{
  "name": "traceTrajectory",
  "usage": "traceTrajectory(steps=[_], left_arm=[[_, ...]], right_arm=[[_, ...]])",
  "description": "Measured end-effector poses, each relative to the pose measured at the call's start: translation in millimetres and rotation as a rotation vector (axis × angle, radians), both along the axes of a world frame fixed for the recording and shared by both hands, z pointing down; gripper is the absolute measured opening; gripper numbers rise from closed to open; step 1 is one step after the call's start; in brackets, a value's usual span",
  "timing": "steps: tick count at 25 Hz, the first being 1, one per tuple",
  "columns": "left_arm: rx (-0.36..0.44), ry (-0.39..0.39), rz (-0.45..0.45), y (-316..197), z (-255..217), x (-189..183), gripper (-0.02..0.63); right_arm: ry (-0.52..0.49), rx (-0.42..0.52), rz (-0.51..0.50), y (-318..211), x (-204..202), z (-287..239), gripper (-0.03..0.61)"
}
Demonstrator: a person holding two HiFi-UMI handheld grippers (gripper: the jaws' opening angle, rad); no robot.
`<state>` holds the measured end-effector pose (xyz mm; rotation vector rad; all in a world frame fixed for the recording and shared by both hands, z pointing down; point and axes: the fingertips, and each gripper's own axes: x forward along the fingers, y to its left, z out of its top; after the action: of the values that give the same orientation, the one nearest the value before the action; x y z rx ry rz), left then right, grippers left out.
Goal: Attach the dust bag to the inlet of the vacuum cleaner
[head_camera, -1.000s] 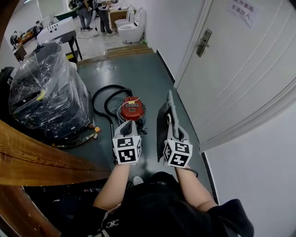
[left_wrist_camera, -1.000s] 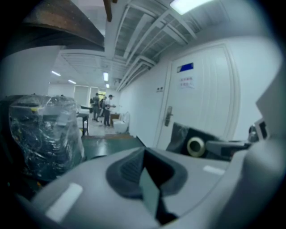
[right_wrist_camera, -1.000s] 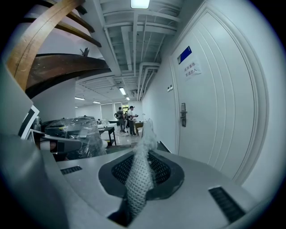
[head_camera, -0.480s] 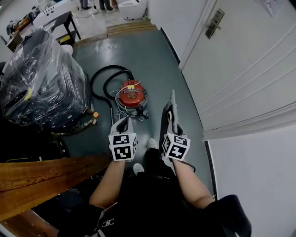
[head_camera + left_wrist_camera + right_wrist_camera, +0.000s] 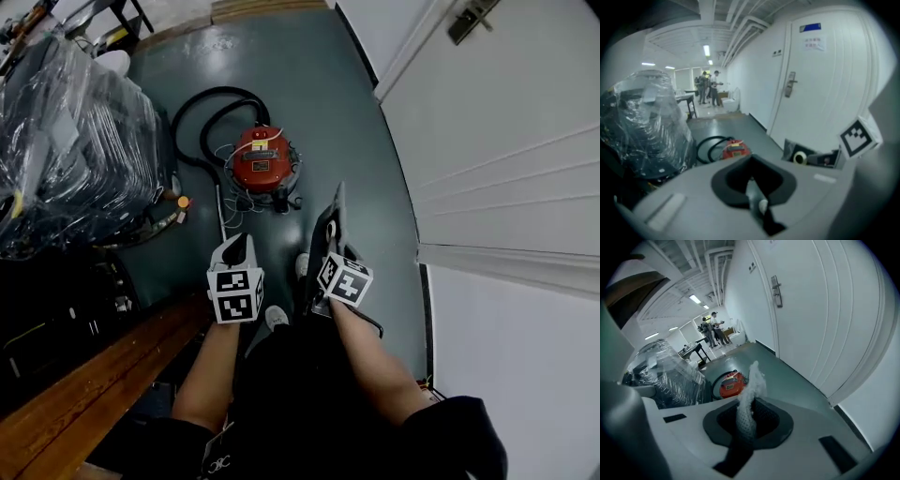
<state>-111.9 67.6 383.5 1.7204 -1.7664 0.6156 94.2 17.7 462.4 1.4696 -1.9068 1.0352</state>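
The right gripper (image 5: 746,422) had its fingers clamped on the dust bag (image 5: 336,211), held edge-on, long axis aimed at the vacuum cleaner (image 5: 261,161) ahead on the floor (image 5: 356,112). The left gripper (image 5: 237,246), clenched empty, was probably nearer.

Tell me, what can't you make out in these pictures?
Inlet of the vacuum cleaner: too small in the head view.
Lower end of the dust bag: behind the right gripper, head view.
Print on the door sign: blurred, left gripper view.
Contents of the plastic-wrapped load: veiled by wrap, head view.
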Motion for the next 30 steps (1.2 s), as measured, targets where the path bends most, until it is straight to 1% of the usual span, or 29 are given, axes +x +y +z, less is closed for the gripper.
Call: traceTrajectory(steps=[2,4,11,16,23,27,30], left_arm=[[-0.023,-0.001,-0.004,-8.2,23.6,-5.6,0.000],[-0.041,-0.004,0.004,-16.6,49.4,-10.6,0.000],[-0.096,-0.046,0.057,-50.1,148.9,-24.0,0.000],[-0.139,-0.055,0.087,-63.5,204.3,-25.9,0.000],[-0.187,-0.048,0.105,-78.0,261.7,-26.8,0.000],[-0.197,-0.052,0.131,-88.0,278.0,-32.2,0.000],[-0.195,-0.069,0.161,-101.0,284.0,-40.6,0.000]], right_arm=[[-0.005,-0.044,0.025,-5.8,-5.4,29.1,0.021],[0.003,-0.070,0.038,-10.6,-11.8,57.3,0.021],[-0.004,-0.130,0.052,-28.5,-38.4,154.0,0.021],[-0.018,-0.185,0.060,-33.7,-48.7,212.7,0.021],[-0.048,-0.276,0.078,-42.9,-69.0,280.5,0.021],[-0.075,-0.320,0.090,-45.7,-87.0,306.8,0.021],[-0.087,-0.349,0.078,-44.3,-101.4,317.0,0.021]])
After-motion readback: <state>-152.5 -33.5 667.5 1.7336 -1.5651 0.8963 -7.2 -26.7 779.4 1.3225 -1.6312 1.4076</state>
